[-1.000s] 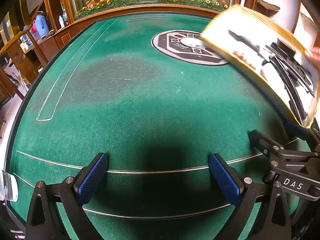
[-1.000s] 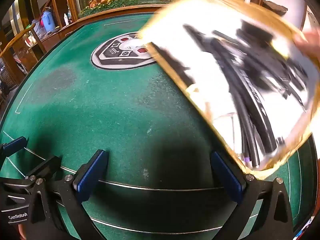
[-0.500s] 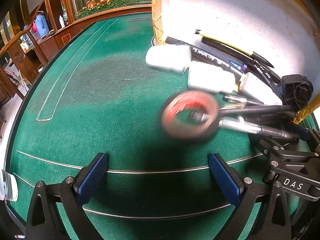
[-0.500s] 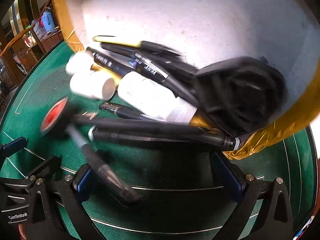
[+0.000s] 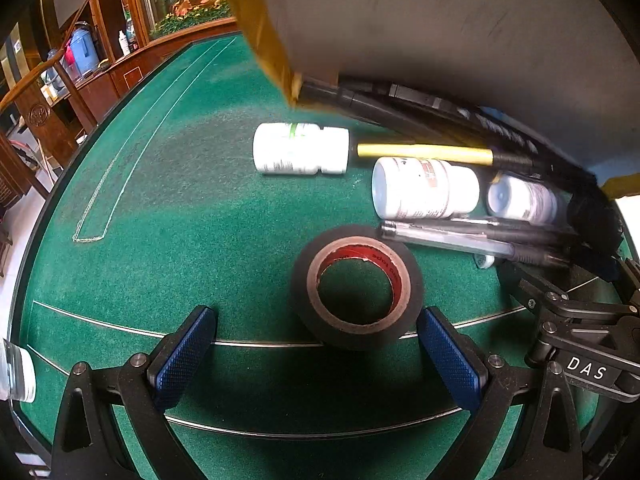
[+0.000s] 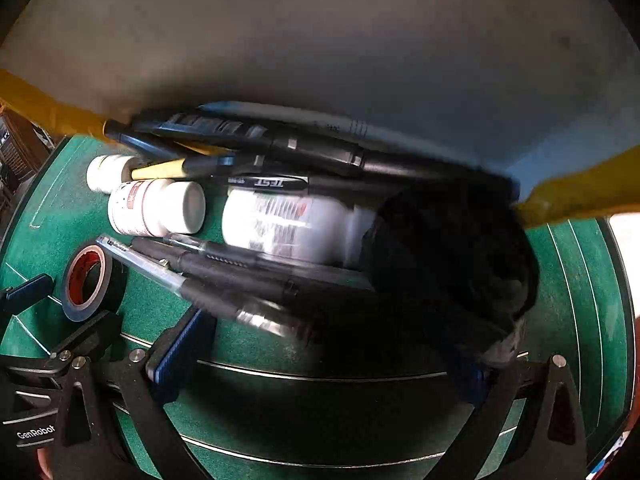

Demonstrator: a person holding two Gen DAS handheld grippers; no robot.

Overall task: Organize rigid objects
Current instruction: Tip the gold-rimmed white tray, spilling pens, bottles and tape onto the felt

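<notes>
A gold-rimmed tray [image 5: 440,20] [image 6: 320,40] is tipped on edge over the green felt table [image 5: 180,200]. Its load lies spilled below it. Three white bottles [image 5: 300,154] [image 5: 424,194] [image 5: 520,200] lie on their sides. Several pens [image 5: 472,236] [image 6: 224,280] and a yellow-barrelled pen [image 5: 424,152] lie among them. A black tape roll [image 5: 356,286] [image 6: 88,280] lies flat just ahead of my left gripper [image 5: 316,344], close to its right finger; the gripper is open and empty. My right gripper [image 6: 324,360] is open too. A black lumpy object [image 6: 452,264] hides part of its right finger.
A wooden rail and a planter with flowers [image 5: 192,4] border the table's far edge. Bare felt stretches to the left of the spill [image 5: 140,260]. A white-capped jar [image 5: 16,372] sits at the near left edge. The right gripper's body [image 5: 580,320] is beside my left one.
The tray swung in from the right and tipped over. Bottles, pens, tape and the black object slid out onto the felt; the tape roll came to rest flat. Both grippers stayed put.
</notes>
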